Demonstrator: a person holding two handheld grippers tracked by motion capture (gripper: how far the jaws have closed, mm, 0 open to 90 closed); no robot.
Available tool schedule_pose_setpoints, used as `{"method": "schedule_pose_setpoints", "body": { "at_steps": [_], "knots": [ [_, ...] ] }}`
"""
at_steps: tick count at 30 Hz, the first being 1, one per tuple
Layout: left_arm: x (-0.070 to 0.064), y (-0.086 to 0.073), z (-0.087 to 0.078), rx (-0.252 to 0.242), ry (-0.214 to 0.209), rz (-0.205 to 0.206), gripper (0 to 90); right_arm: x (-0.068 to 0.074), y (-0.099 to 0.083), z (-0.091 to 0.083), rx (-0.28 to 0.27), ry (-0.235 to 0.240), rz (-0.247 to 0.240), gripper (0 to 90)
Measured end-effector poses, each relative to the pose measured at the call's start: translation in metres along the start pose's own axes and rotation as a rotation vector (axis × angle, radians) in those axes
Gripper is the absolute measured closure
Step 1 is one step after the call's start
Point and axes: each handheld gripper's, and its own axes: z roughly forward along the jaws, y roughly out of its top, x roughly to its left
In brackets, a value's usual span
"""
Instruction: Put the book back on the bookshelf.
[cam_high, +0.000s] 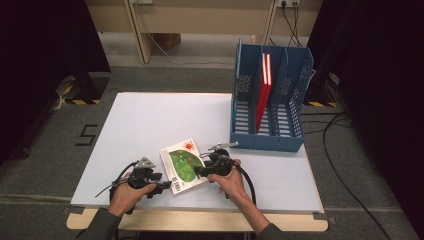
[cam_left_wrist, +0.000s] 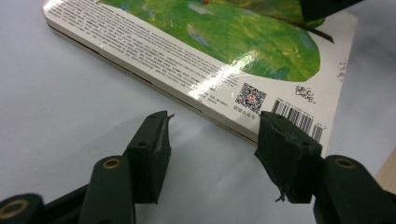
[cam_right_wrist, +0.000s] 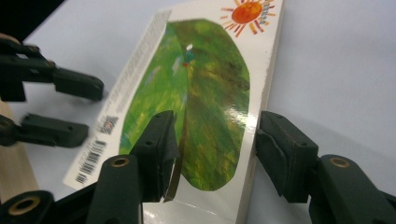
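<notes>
Flat on the white bench (cam_high: 150, 125), near its front edge, a thin picture book (cam_high: 182, 165) with a large green leaf and an orange sun on the cover, a barcode and a QR code printed by the corner nearest the person. Just left of the book, the left gripper (cam_high: 161, 187), held in the left hand (cam_high: 127, 195), jaws spread wide with nothing between them, tips resting on or just above the bench surface beside the book's barcode corner; in the left gripper view, the same book (cam_left_wrist: 224, 51) lying just past the jaw tips, the right-hand jaw close to or perhaps brushing the book's edge, hard to tell which. At the book's right side, the right gripper (cam_high: 199, 171), held in the right hand (cam_high: 231, 181), jaws likewise apart and not clamped; in the right gripper view, one jaw above the green cover (cam_right_wrist: 205, 98) and the other outside the book's long right edge, straddling that edge without visibly pinching it. Beyond the book in that same view, the left gripper (cam_right_wrist: 74, 107) seen with both black jaws parted. Behind the book and to its right, at the bench's far right corner, a blue file rack (cam_high: 270, 100) with slotted dividers, a red book (cam_high: 264, 87) standing upright in its middle compartment.
</notes>
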Motion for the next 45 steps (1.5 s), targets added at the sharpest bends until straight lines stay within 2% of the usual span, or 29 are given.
{"method": "schedule_pose_setpoints", "body": {
  "at_steps": [4,6,9,13,15,18,23,29,33,35,38,45],
  "knots": [
    [-0.001,0.000,0.000,0.002,0.007,-0.002,43.6,0.010,0.014,-0.010,-0.036,0.002,-0.030,49.6],
    [-0.001,0.000,0.000,0.000,0.008,-0.005,43.7,0.016,0.025,-0.017,-0.062,0.007,-0.071,53.9],
    [-0.002,0.001,0.001,-0.004,0.013,-0.004,43.6,0.028,0.037,-0.022,-0.081,0.013,-0.103,57.8],
    [-0.002,0.001,0.002,-0.011,0.018,-0.009,43.5,0.045,0.049,-0.024,-0.064,-0.004,-0.164,58.4],
    [-0.001,0.000,0.002,-0.030,0.011,-0.030,42.3,0.051,0.052,-0.026,-0.057,0.004,-0.183,58.4],
    [0.001,0.000,0.002,-0.038,0.005,-0.041,41.9,0.055,0.054,-0.026,-0.046,-0.013,-0.208,57.9],
    [0.001,0.001,0.002,-0.065,0.012,-0.057,41.5,0.059,0.054,-0.027,-0.055,-0.007,-0.223,57.8],
    [0.005,0.000,-0.002,-0.052,-0.002,-0.056,40.3,0.073,0.056,-0.029,-0.065,0.011,-0.261,59.5],
    [0.006,-0.001,-0.005,-0.044,0.007,-0.048,40.2,0.083,0.057,-0.029,-0.071,0.025,-0.286,60.2],
    [0.010,-0.002,-0.005,-0.035,0.044,-0.040,42.4,0.087,0.056,-0.029,-0.078,0.028,-0.304,61.2],
    [0.018,-0.003,-0.007,-0.037,0.044,-0.062,42.1,0.097,0.056,-0.028,-0.081,0.049,-0.323,62.1],
    [0.029,-0.005,-0.016,-0.077,0.047,-0.099,41.6,0.120,0.054,-0.022,-0.084,0.084,-0.394,62.1]
  ]
}}
